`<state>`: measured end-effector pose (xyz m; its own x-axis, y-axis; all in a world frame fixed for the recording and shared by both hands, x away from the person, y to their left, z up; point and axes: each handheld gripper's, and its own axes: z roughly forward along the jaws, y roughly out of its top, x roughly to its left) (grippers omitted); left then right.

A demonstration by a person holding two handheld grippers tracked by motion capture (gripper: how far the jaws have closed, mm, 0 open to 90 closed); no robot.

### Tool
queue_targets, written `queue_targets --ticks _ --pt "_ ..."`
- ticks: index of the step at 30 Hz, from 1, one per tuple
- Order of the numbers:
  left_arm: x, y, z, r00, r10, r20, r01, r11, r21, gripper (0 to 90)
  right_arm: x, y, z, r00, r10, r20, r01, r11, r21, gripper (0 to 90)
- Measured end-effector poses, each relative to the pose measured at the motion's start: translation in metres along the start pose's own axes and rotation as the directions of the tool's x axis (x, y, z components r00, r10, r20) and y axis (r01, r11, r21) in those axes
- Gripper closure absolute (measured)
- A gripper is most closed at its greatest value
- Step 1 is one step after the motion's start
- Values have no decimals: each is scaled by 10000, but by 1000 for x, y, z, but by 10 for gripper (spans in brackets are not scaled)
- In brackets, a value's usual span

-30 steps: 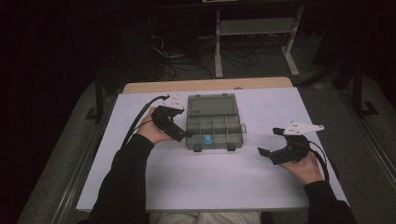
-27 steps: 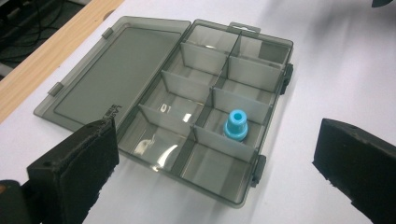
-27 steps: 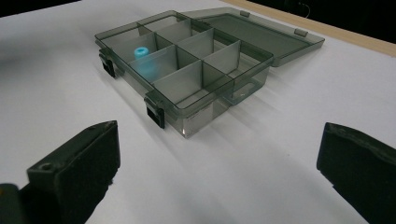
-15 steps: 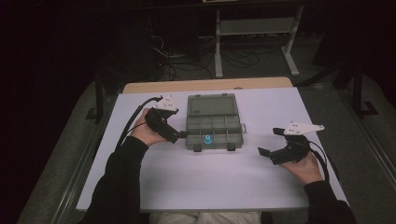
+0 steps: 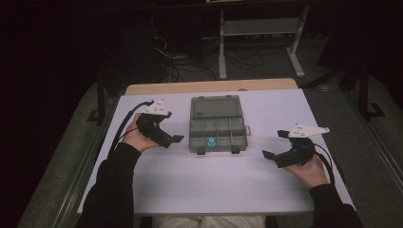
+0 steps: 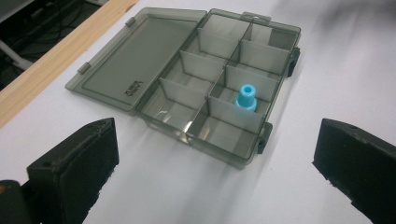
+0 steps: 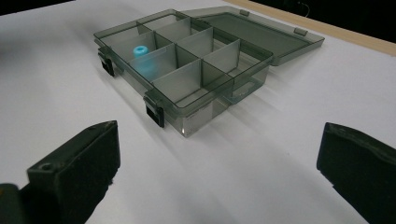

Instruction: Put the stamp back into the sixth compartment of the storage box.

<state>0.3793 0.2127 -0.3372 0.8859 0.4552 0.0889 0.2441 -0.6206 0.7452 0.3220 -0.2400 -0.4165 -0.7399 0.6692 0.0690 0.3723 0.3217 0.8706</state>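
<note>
The left gripper [image 5: 172, 139] has drawn back from the box [image 5: 216, 124], which lies open mid-table; the right gripper [image 5: 279, 145] has stayed put. Both grippers gape wide, holding nothing. The blue cap [image 6: 246, 97] stands in a front compartment. It looks light, stiff and slippery: grasp its narrow neck. Lid lettering is unreadable.

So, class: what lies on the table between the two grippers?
In the high view, the open box holding a blue piece sits between the left gripper and right gripper; bare table either side.
</note>
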Motion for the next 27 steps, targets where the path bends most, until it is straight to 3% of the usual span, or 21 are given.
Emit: queue_targets --ticks 14,27 --pt "3 -25 -18 9983 -495 -297 489 9986 -177 2 0 -1 1 10000 20 -5 -20 10000 77 0" --pt "8 -48 -43 9904 -1150 -772 1072 9893 -986 2 1 0 1 10000 17 39 -18 10000 60 0"
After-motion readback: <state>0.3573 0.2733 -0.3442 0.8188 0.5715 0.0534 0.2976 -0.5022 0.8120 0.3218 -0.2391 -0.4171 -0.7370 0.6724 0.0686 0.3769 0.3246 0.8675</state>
